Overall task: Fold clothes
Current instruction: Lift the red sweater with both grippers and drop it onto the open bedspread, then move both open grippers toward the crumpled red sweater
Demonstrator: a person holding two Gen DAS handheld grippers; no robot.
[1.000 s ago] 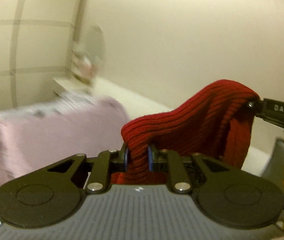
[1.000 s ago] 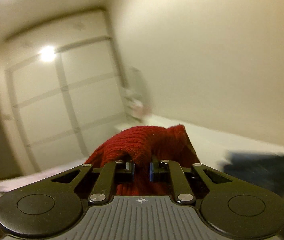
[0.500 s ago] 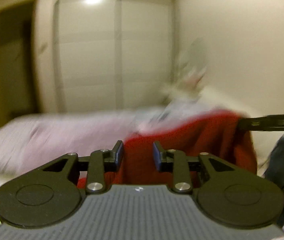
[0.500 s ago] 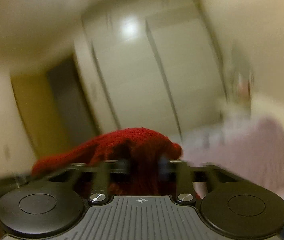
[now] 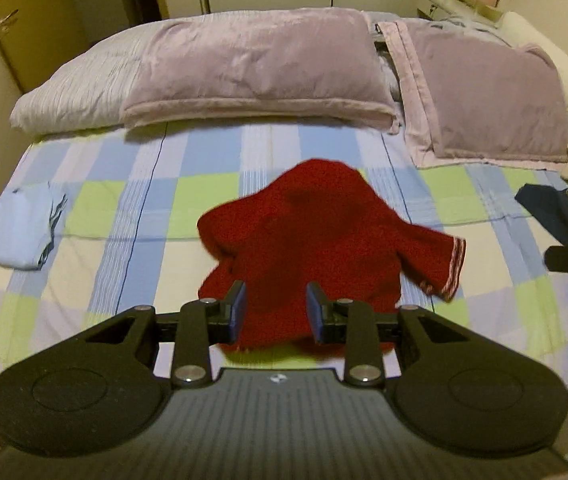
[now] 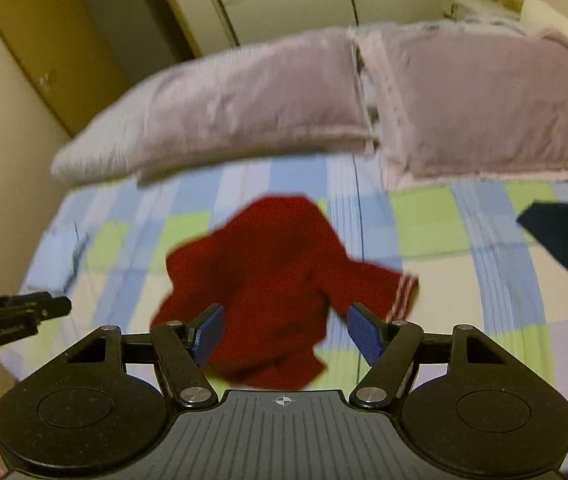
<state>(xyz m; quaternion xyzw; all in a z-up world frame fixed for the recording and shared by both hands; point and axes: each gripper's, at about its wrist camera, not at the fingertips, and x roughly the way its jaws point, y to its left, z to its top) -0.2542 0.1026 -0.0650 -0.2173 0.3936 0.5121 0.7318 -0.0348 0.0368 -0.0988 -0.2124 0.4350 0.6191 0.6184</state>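
Sweater (image 5: 308,236), red and crumpled, lies on the checked bed (image 5: 124,216), one striped cuff out to the right. Left claw (image 5: 276,312) hangs over its near edge, fingers spread, gripping nothing. Right claw (image 6: 284,334) is likewise above it, spread wider and empty. Two mauve pillows (image 5: 252,68) line the headboard end; a folded blue cloth (image 5: 20,232) sits left, navy clothes (image 5: 556,216) right, wardrobe doors behind.

Faint lettering is showing on the left gripper (image 6: 16,316) in the right wrist view, too blurred to read.
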